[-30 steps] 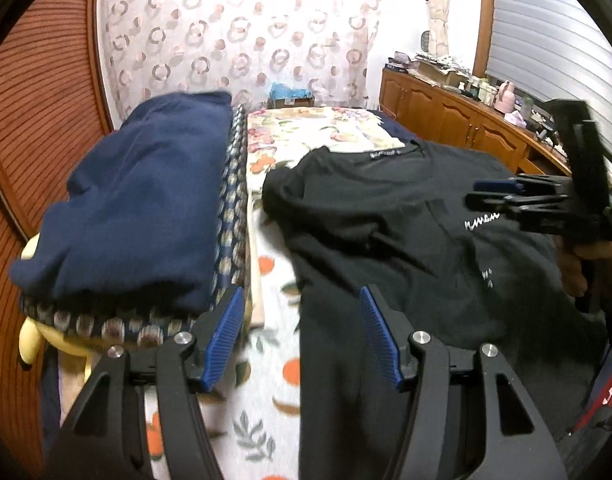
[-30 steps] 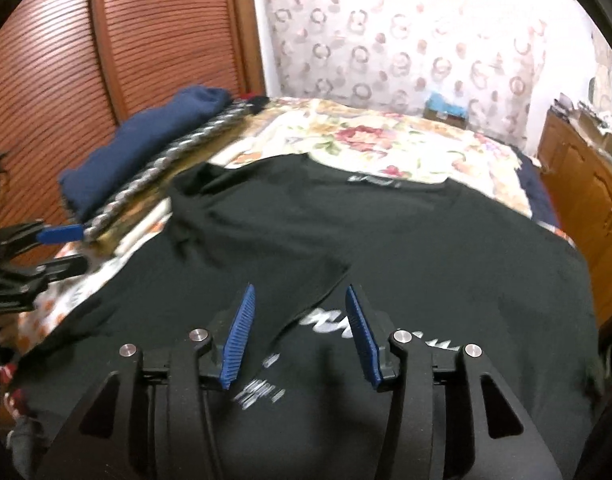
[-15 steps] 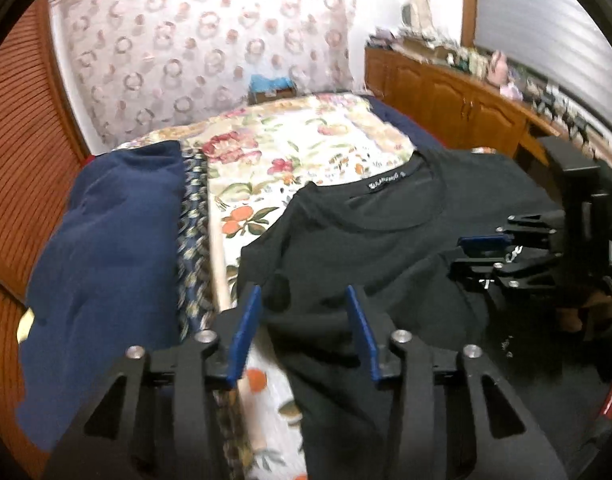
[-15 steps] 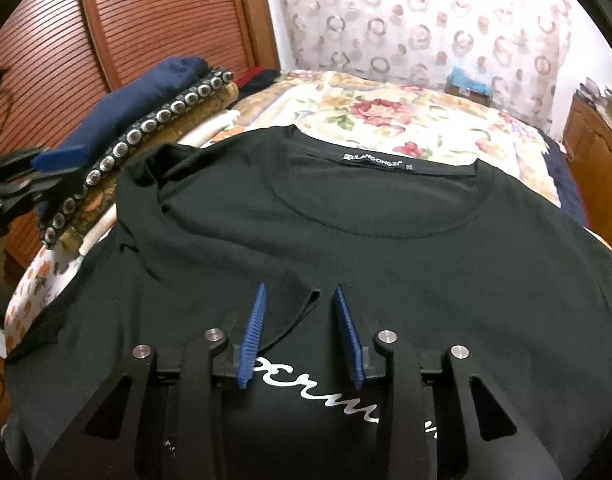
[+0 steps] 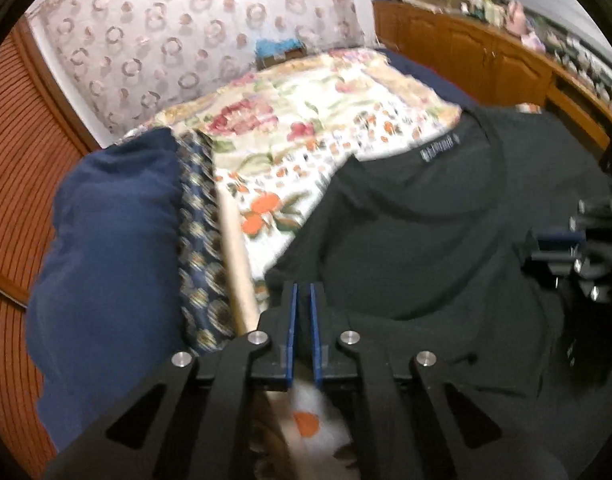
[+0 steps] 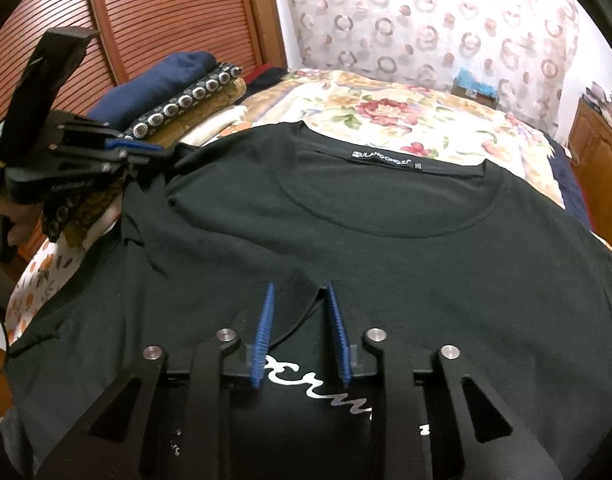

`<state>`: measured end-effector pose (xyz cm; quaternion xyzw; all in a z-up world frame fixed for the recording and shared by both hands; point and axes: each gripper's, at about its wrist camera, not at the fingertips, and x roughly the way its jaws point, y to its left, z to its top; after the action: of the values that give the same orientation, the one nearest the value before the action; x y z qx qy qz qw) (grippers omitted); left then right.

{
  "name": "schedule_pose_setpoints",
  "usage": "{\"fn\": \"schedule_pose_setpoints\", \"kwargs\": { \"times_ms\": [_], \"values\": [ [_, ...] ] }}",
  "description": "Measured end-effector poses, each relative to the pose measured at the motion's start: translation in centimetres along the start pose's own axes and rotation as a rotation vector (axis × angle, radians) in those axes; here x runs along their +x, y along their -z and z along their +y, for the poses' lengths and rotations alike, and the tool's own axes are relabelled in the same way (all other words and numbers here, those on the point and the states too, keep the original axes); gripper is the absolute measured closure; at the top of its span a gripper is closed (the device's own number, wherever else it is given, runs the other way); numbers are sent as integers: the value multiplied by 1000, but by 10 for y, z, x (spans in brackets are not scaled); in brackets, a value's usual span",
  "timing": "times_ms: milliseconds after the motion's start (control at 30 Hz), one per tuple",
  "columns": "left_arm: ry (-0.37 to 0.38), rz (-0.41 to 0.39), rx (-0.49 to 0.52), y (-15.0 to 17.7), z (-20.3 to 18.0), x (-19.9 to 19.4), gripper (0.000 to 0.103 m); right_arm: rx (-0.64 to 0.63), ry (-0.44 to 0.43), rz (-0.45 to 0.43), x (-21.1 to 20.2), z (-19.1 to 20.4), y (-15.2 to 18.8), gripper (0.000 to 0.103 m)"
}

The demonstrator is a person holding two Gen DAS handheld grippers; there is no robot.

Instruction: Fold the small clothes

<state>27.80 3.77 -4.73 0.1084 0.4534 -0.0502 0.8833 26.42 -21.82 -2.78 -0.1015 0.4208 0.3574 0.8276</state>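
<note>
Jaws of the left gripper [image 5: 302, 300] are pinched nearly together on the sleeve edge of the black T-shirt [image 6: 346, 232]. Those of the right gripper [image 6: 300, 300] have just been narrowing around a folded sleeve corner mid-chest, a gap still showing. It lies spread on the floral bed [image 5: 306, 128], beside folded clothes [image 5: 114, 240].

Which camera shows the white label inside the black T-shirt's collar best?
The right wrist view: the white neck label sits sharp and facing the camera on the black cotton T-shirt, its lettering clear. In the left wrist view the label is blurred and skewed.
</note>
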Motion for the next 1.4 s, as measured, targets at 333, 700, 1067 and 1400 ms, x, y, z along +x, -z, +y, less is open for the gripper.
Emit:
{"fn": "schedule_pose_setpoints", "kwargs": {
  "times_ms": [333, 700, 1067, 1400],
  "values": [
    [20, -95, -120, -16, 27, -3, 99, -16, 33, -65, -11, 2, 1, 102],
    [89, -187, -98, -6, 2, -32, 56, 21, 40, -73, -12, -8, 0, 101],
    [186, -164, -96, 35, -49, -31, 45, 20, 93, -94, -17, -11, 3, 101],
    [214, -121, -67, 44, -75, -19, 45, -22, 193, -231, -72, 3, -10, 97]
  ]
}}
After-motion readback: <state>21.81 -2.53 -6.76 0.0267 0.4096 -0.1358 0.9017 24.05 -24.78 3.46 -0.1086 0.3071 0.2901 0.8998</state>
